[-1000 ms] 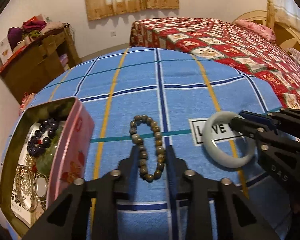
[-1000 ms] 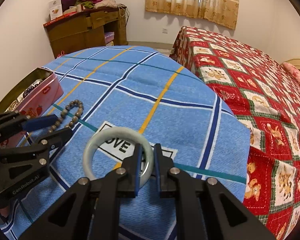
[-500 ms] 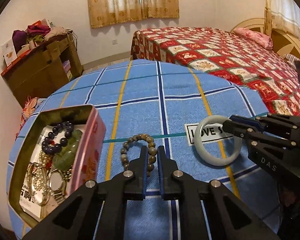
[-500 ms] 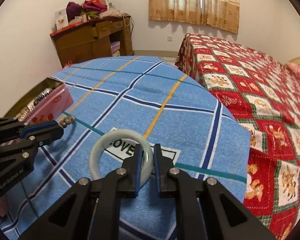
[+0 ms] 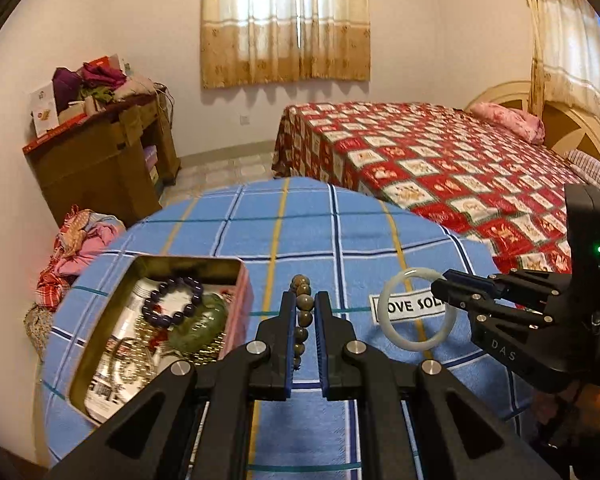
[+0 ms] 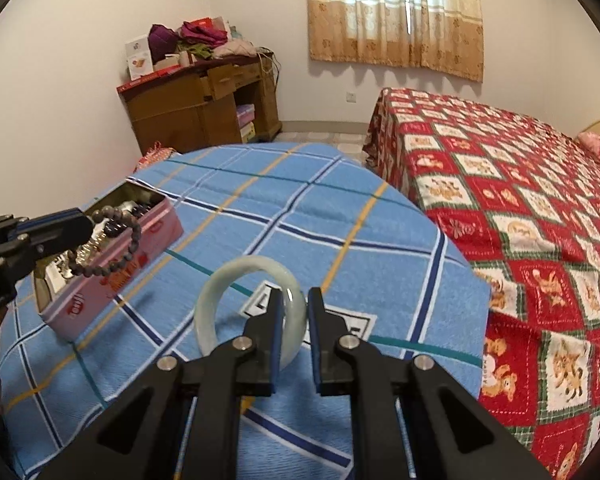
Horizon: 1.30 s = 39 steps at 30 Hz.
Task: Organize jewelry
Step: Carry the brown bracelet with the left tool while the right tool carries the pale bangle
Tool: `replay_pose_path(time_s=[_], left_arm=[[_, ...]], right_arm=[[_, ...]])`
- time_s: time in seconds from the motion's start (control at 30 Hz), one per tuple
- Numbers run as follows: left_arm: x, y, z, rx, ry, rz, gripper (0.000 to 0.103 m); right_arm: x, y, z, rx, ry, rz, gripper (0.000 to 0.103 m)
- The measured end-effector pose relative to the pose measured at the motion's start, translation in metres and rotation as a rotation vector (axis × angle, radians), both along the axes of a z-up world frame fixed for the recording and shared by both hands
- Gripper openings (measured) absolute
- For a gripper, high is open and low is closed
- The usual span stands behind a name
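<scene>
The left gripper point(image 5: 303, 336), clamped on the brown beaded bracelet point(image 5: 302, 312), is nearer the pink rectangular tin point(image 5: 156, 324), lower left; the right gripper point(image 6: 294, 320) grips the pale jade bangle point(image 6: 220, 300).

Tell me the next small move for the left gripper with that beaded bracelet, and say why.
Probably carry it left over the open tin and release. The left gripper is shut on the brown bead bracelet, which hangs clear of the blue cloth, and the tin already holds other jewelry.

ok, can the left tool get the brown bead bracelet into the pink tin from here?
Probably yes: left tool grips the brown bead bracelet just beside the open pink tin, nothing between.
</scene>
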<state>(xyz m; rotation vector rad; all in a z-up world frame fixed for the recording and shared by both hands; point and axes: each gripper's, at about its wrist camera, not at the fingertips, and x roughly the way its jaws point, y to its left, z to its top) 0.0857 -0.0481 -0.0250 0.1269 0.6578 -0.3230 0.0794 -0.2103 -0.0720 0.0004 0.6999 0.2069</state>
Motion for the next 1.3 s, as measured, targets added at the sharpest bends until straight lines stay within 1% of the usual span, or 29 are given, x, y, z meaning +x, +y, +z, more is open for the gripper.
replay_pose_path(time_s=[0.13,0.4,0.6,0.7,0.93,1.1,1.3], left_arm=[[-0.005,0.015,0.012,0.013,-0.039,0.041,0.008],[-0.003,0.051,0.017,0.007,-0.057,0.125,0.008],[0.002,0.079,0.010,0.005,-0.044,0.191,0.008],[0.005,0.090,0.007,0.016,-0.043,0.218,0.008],[0.014,0.109,-0.004,0.017,-0.022,0.260,0.008],[0.018,0.117,-0.008,0.025,-0.020,0.283,0.008],[0.024,0.129,-0.017,0.012,0.002,0.307,0.008]], right_arm=[[0.002,0.011,0.010,-0.006,-0.021,0.029,0.014],[0.009,0.043,0.022,-0.008,-0.040,0.104,0.014],[0.017,0.072,0.027,-0.021,-0.049,0.163,0.013],[0.019,0.085,0.028,-0.026,-0.052,0.185,0.013],[0.027,0.116,0.033,-0.039,-0.061,0.240,0.013],[0.034,0.130,0.031,-0.033,-0.055,0.263,0.013],[0.039,0.147,0.030,-0.039,-0.053,0.285,0.013]])
